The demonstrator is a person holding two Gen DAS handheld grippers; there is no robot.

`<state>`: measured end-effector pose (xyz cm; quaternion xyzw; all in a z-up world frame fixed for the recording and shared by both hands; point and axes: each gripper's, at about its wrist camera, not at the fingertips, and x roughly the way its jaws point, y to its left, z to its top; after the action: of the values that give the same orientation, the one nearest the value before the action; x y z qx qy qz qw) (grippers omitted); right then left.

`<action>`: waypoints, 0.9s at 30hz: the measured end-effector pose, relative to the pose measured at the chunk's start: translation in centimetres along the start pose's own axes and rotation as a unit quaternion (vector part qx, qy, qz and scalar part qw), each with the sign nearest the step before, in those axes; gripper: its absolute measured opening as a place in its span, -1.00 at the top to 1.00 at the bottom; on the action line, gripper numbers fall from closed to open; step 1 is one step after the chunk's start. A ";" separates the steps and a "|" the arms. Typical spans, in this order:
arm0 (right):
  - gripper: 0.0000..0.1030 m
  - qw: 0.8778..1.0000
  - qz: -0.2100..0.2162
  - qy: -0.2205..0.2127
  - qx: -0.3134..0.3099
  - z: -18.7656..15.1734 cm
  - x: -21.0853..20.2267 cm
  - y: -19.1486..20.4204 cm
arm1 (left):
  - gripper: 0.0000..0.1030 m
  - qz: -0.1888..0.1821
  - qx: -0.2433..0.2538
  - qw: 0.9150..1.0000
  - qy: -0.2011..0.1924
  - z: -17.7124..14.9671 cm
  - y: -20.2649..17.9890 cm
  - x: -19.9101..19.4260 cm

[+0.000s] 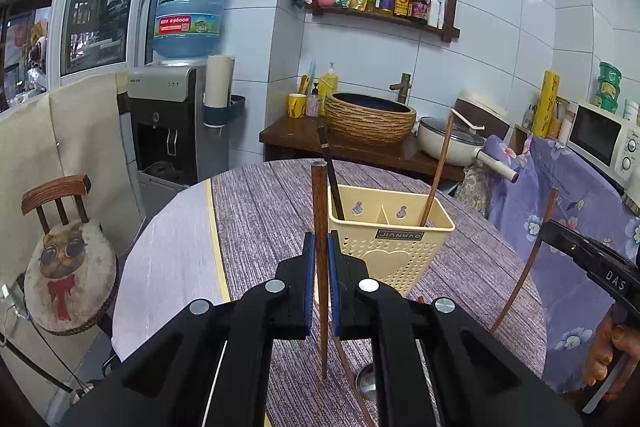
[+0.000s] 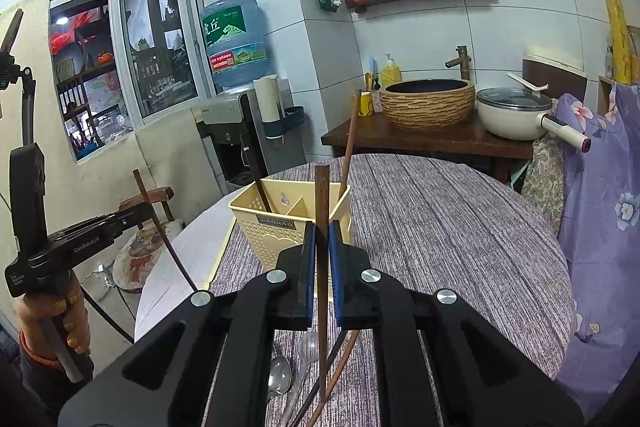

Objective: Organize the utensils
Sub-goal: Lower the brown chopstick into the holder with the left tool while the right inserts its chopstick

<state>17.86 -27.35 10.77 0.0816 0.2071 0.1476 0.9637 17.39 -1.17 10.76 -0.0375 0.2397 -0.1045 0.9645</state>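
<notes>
I am holding one brown chopstick (image 1: 319, 247) upright, clenched between the left gripper (image 1: 319, 247) fingers, and a second chopstick (image 2: 321, 247) the same way in the right gripper (image 2: 322, 247). The cream utensil basket (image 1: 390, 247) is standing just beyond both sets of fingers on the tabletop (image 1: 260, 211), with chopsticks leaning inside. Spoons (image 2: 280, 373) are lying below my right fingers.
</notes>
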 end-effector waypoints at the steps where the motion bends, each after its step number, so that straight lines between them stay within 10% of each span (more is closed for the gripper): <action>1: 0.85 1.000 0.002 0.000 0.000 0.2 0.1 0.0 | 0.86 -0.001 0.001 1.000 -0.002 0.2 0.0 0.0; 15: 0.85 0.998 0.043 -0.045 -0.001 8.4 0.2 1.5 | 0.86 -0.055 0.017 0.997 -0.043 8.0 -1.4 -1.6; 27: 0.85 0.992 -0.031 -0.118 -0.031 14.3 4.5 3.8 | 0.86 -0.023 -0.007 0.996 -0.081 13.9 -3.0 2.5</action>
<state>26.92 -23.71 22.82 0.0621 0.0898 0.1133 0.9875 25.56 -4.35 22.29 -0.0577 0.1607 -0.1221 0.9777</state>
